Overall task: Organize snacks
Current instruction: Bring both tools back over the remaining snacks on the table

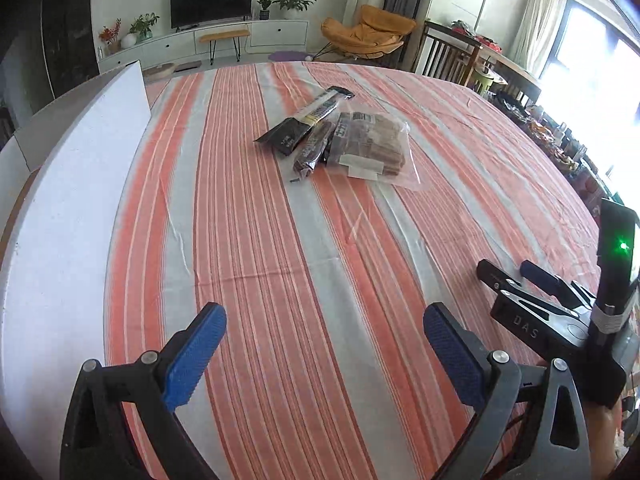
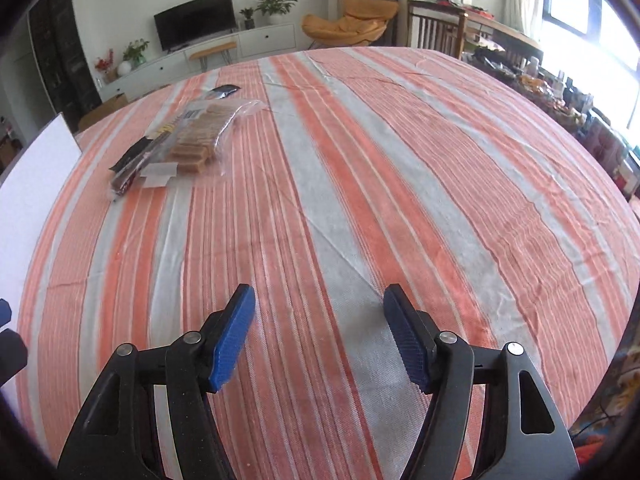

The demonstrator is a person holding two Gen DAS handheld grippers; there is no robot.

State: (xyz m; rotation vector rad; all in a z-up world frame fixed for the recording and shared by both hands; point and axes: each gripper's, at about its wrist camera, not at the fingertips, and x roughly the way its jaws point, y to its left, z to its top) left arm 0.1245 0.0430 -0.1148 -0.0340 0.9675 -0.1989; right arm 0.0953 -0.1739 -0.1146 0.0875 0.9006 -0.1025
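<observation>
Both tongs hung over a striped tablecloth (image 1: 280, 280). The left gripper (image 1: 324, 356) stood wide apart with nothing between its blue pads; the right gripper (image 2: 318, 336) was apart too, gripping nothing. The snacks lay well ahead in a small heap: a clear bag of brown biscuits (image 1: 368, 144), a dark slim packet (image 1: 314, 148) partly under it, and a black pouch (image 1: 304, 120) whose print was too small to read. A white board (image 1: 76, 200) ran off the left edge, cut off by the frame.
</observation>
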